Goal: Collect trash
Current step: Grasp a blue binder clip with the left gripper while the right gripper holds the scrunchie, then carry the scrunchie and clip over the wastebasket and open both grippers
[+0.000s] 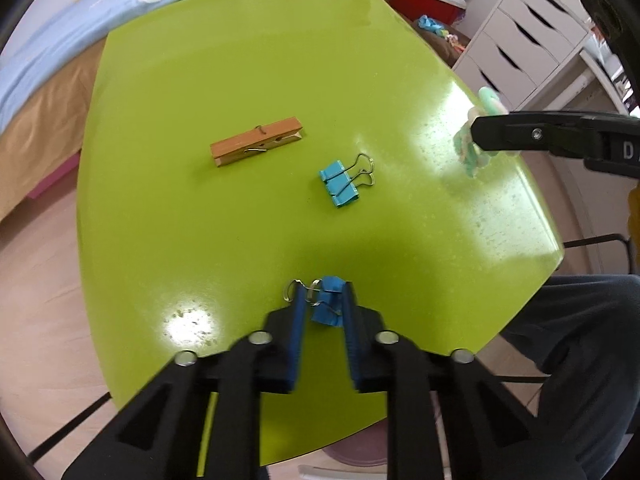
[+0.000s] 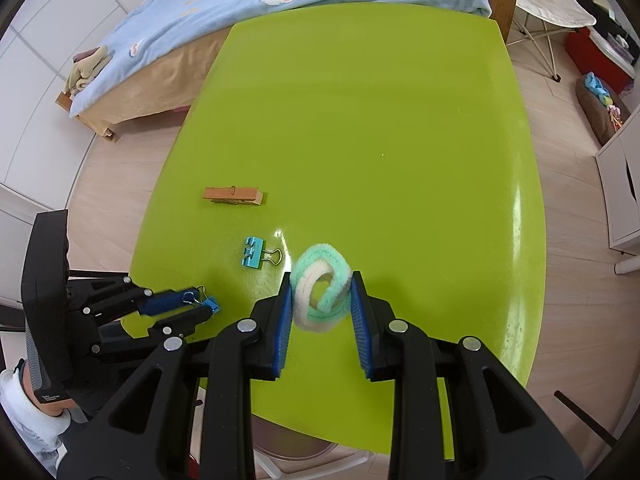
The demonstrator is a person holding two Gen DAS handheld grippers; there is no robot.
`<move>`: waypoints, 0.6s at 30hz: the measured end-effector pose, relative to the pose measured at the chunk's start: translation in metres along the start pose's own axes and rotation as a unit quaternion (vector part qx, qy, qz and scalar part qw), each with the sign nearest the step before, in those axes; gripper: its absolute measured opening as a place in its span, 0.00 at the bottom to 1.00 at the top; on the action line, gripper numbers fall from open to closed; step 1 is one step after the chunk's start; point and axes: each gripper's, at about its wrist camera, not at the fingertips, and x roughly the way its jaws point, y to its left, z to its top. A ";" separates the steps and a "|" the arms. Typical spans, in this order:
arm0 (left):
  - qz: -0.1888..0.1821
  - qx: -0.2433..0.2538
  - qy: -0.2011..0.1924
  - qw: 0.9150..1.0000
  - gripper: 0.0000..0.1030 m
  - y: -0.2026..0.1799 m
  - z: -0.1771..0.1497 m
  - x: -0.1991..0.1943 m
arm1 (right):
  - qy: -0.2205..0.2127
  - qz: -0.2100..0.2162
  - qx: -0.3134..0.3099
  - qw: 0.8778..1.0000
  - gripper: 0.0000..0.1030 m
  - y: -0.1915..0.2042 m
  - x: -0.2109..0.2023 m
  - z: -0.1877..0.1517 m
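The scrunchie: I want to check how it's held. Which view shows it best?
The right wrist view. There the scrunchie fills the middle, its mint and white loop squeezed between the right tongs above the table. The left wrist view shows only a blurred piece at the right edge, half hidden behind the tongs.

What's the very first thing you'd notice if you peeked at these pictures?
The big bright green table fills both views. The right tongs squeeze a fluffy mint-and-white ring above its near edge, and the left tongs pinch a blue binder clip. Another blue binder clip and a wooden clothespin lie loose mid-table.
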 end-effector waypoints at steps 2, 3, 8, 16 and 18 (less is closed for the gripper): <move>0.003 0.002 -0.005 1.000 0.09 -0.001 0.000 -0.003 | -0.001 0.000 -0.002 1.000 0.27 0.000 -0.001 -0.002; 0.005 0.001 -0.008 1.000 0.08 -0.001 0.000 -0.005 | -0.003 -0.001 -0.003 1.000 0.27 0.000 -0.002 -0.003; 0.012 0.001 -0.026 1.000 0.07 -0.003 -0.004 -0.021 | -0.012 -0.003 -0.007 1.000 0.27 0.003 -0.009 -0.009; 0.029 0.011 -0.055 0.998 0.07 -0.019 -0.012 -0.053 | -0.037 -0.012 -0.034 0.999 0.27 0.016 -0.034 -0.033; 0.033 0.014 -0.062 0.997 0.07 -0.024 -0.017 -0.062 | -0.044 -0.013 -0.042 0.998 0.27 0.020 -0.043 -0.041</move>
